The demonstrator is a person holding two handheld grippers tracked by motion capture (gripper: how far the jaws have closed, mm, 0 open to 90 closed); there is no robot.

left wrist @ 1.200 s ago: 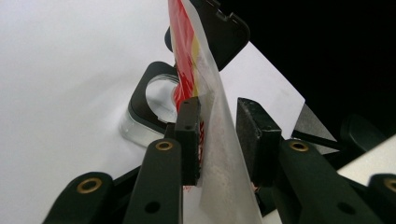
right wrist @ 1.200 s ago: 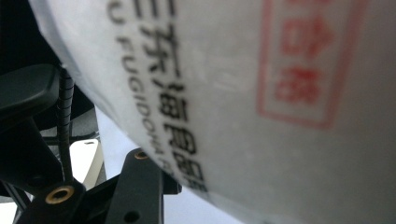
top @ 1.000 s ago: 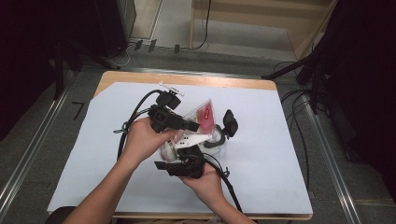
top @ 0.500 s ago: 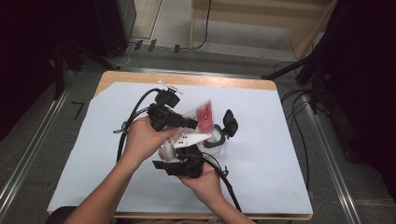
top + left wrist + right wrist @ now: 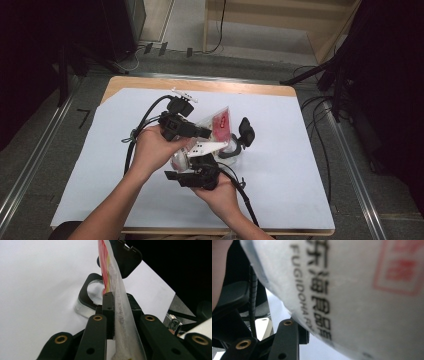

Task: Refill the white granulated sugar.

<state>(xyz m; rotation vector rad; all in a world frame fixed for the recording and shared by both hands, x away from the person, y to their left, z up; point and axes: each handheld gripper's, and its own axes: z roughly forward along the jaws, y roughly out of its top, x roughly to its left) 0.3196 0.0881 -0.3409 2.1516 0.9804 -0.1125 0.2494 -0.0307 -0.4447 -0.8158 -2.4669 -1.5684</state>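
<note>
A clear plastic bag (image 5: 220, 121) with red contents and a white printed part is held up between both grippers above the table. My left gripper (image 5: 205, 133) comes in from the left. Its jaws have just been closing, and in the left gripper view they pinch the bag's thin edge (image 5: 121, 315) at the left gripper's tips (image 5: 117, 302). My right gripper (image 5: 201, 162) reaches up from below. In the right gripper view the printed bag (image 5: 352, 290) lies pressed against the right gripper (image 5: 312, 337) and hides one side of it.
A clear container with a black rim (image 5: 233, 149) stands on the white sheet (image 5: 300, 165) just right of the grippers, its black flip lid (image 5: 246, 131) standing open. The left gripper view shows that container (image 5: 86, 296) and lid (image 5: 126, 261) behind the bag. Cables trail from both grippers.
</note>
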